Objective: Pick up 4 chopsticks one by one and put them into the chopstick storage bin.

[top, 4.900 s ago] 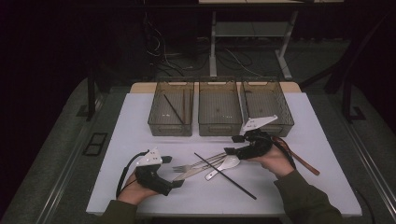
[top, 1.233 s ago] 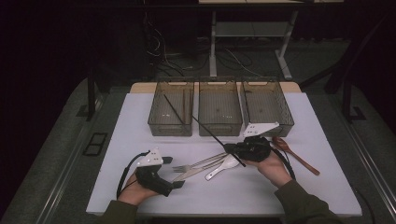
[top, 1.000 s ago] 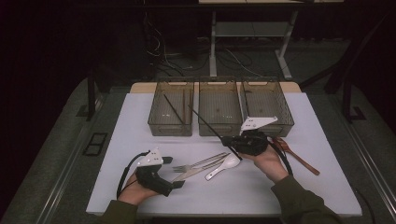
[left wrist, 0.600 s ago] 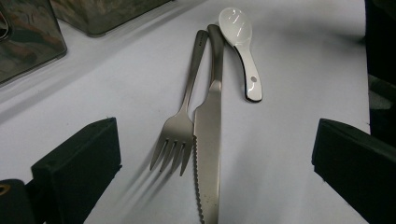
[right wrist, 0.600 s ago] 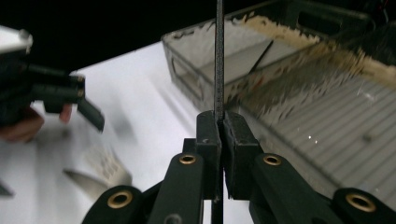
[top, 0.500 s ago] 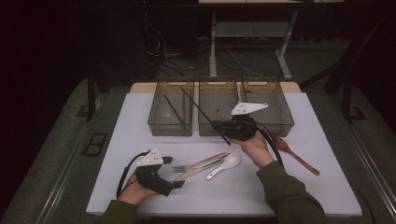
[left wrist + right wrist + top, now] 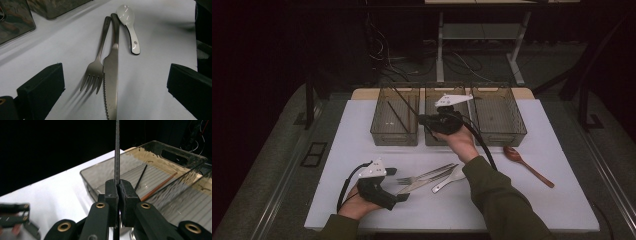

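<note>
no legible text, label, brand, number or sign appears on any surface in the high view, the left gripper view or the right gripper view.

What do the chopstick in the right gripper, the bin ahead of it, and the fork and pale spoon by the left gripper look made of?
Chopstick: matte black, finely speckled; perhaps plastic or composite.
Bin: smoky see-through plastic, judging by its wavy walls and ribbed floor.
Fork: brushed steel, dull grey sheen.
Spoon: glossy white with a dark edge; ceramic or melamine, hard to tell.
</note>
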